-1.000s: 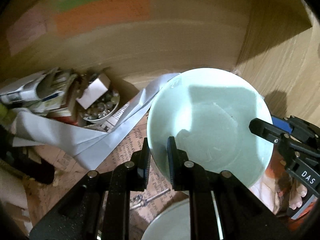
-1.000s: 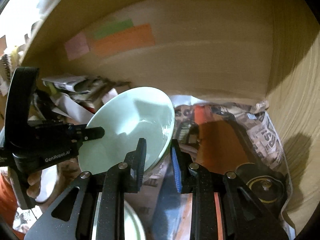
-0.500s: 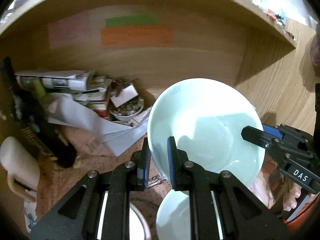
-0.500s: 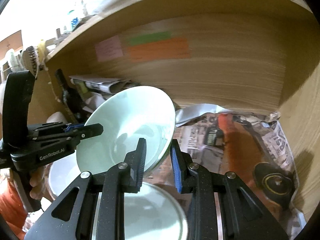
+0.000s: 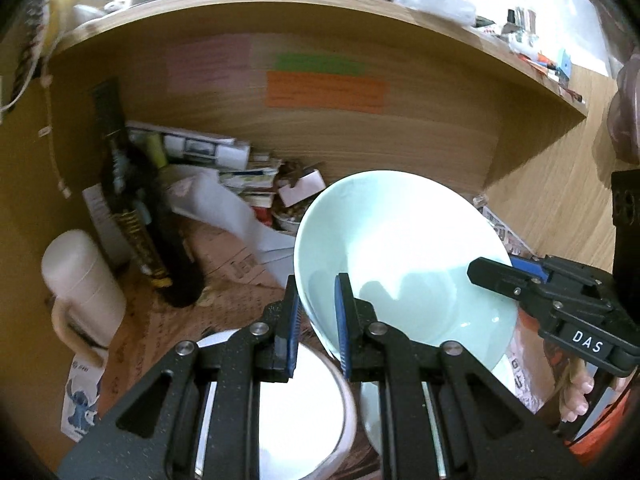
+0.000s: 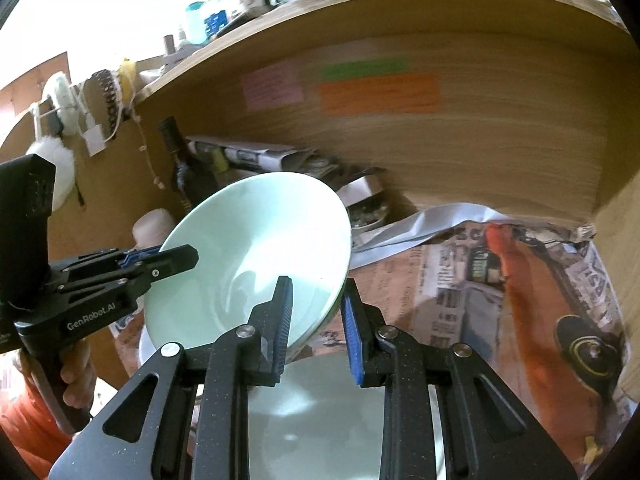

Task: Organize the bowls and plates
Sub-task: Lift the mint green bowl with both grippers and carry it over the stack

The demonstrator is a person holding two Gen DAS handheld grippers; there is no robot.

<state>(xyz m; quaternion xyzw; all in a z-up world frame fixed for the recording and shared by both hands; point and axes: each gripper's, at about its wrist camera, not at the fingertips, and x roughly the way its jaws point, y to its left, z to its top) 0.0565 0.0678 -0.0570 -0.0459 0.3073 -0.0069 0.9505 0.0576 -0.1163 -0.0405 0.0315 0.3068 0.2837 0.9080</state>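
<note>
Left jaws: clamped on the near-left rim of the pale green bowl [image 5: 404, 256], one pad inside the wall, one outside, so the rim cannot slide out sideways.
Left gripper [image 5: 316, 320]: angled downward along its fingers, taking one side of the load.
Right jaws: pinched on the opposite rim of the same bowl [image 6: 256, 252], blue pad under the outer wall, black pad on the inner face.
Right gripper [image 6: 314, 322]: seen in the left view as a black arm reaching in from the right edge of the bowl.
Reason for two grips: probably steadiness; a wide, smooth, glazed bowl held by one thin rim would tend to swing or slip.
Bowl position: off the surface, tilted toward the cameras, held in front of the wooden shelf opening [image 5: 360, 148].
Directly below: a white plate [image 5: 300, 412] under the left fingers and a pale dish [image 6: 340, 420] under the right fingers, likely the stack to sort.
Shelf floor: lined with newspaper [image 6: 460, 292], largely bare on the right side, a plausible landing place.
Shelf left side: crowded with a dark bottle [image 5: 132, 216], a white jug [image 5: 80, 284] and loose papers [image 5: 224, 208].
Risk: uneven pull between the two hands could twist the rim out of a pad.
</note>
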